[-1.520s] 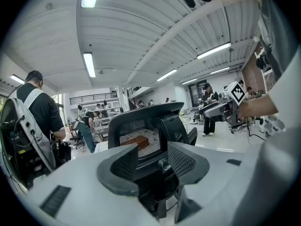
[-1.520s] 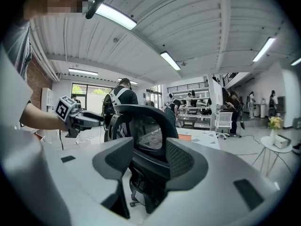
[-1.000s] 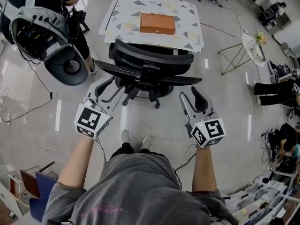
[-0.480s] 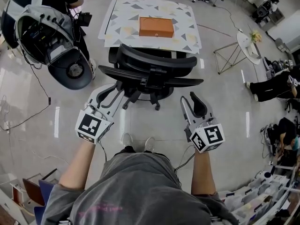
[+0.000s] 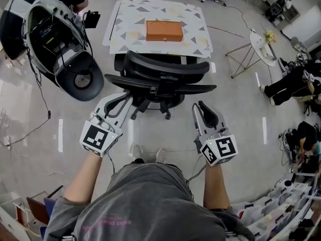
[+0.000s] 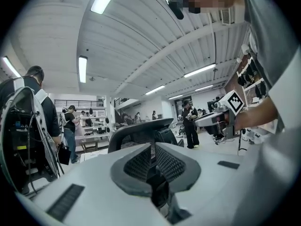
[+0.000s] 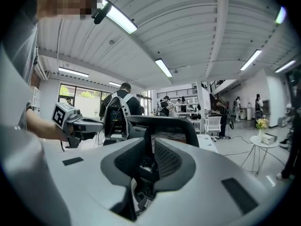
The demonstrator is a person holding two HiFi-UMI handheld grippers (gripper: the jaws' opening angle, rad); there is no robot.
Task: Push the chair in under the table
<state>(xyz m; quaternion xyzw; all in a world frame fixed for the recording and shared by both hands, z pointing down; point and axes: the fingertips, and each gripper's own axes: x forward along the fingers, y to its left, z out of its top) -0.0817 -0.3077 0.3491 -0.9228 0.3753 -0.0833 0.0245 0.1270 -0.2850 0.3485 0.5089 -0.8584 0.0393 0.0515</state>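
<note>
A black mesh office chair (image 5: 165, 67) stands with its back toward me, its seat partly under a table (image 5: 131, 15) with a triangle-patterned top. On the table lies an orange box (image 5: 164, 30). My left gripper (image 5: 124, 99) hangs just behind the chair's left armrest, jaws closing and almost together, nothing between them. My right gripper (image 5: 202, 106) is behind the right armrest, jaws closing with a narrow gap, also empty. The left gripper view looks along the left gripper (image 6: 152, 149) at the chair back (image 6: 136, 128). The right gripper (image 7: 149, 147) faces the chair back (image 7: 164, 120).
A person carrying a large grey backpack rig (image 5: 60, 39) stands at the table's left. A wire-frame stand (image 5: 242, 59) and a small white round table (image 5: 262, 45) are to the right. Cables (image 5: 40, 109) trail on the floor at left. People sit at the far right.
Both grippers' jaws have drawn much closer together. The right gripper has crept a little toward the chair; the left has stayed about where it was.
</note>
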